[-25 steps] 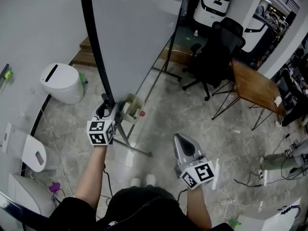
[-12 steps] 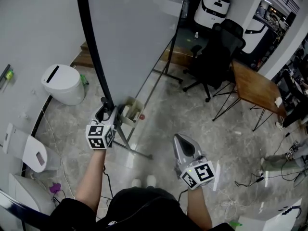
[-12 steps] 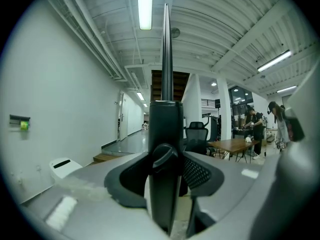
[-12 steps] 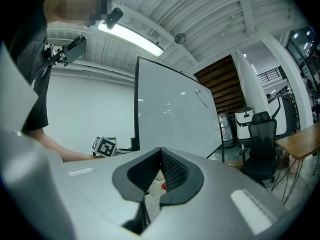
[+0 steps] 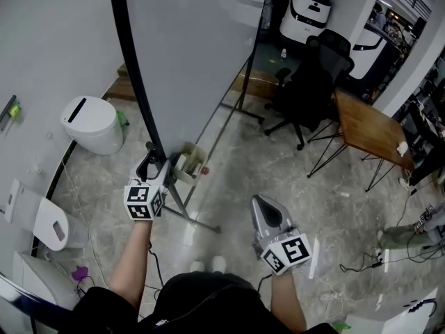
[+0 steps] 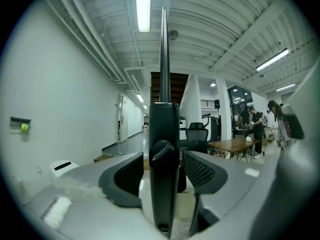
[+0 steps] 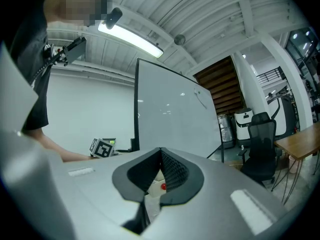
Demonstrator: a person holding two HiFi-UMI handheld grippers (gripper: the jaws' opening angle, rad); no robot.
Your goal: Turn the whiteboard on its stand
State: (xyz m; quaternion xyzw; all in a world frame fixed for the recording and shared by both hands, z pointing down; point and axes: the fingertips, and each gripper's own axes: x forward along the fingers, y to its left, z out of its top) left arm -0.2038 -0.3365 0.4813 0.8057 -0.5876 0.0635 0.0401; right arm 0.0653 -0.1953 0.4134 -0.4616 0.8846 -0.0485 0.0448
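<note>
The grey, marbled floor (image 5: 278, 165) has a glossy sheen. The metal feet of the whiteboard stand (image 5: 197, 218) rest on it, near the person's white shoes (image 5: 199, 264). A white lidded bin (image 5: 90, 122) stands at the left. At the right are a black office chair (image 5: 313, 82) and a wooden table (image 5: 367, 125) on thin black legs. Loose cables (image 5: 361, 259) trail along the right edge.

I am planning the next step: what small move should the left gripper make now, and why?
Probably draw the left gripper back off the whiteboard's black edge. Its jaws are opening, and the edge stands between them with a gap on each side, so the grip looks released.
</note>
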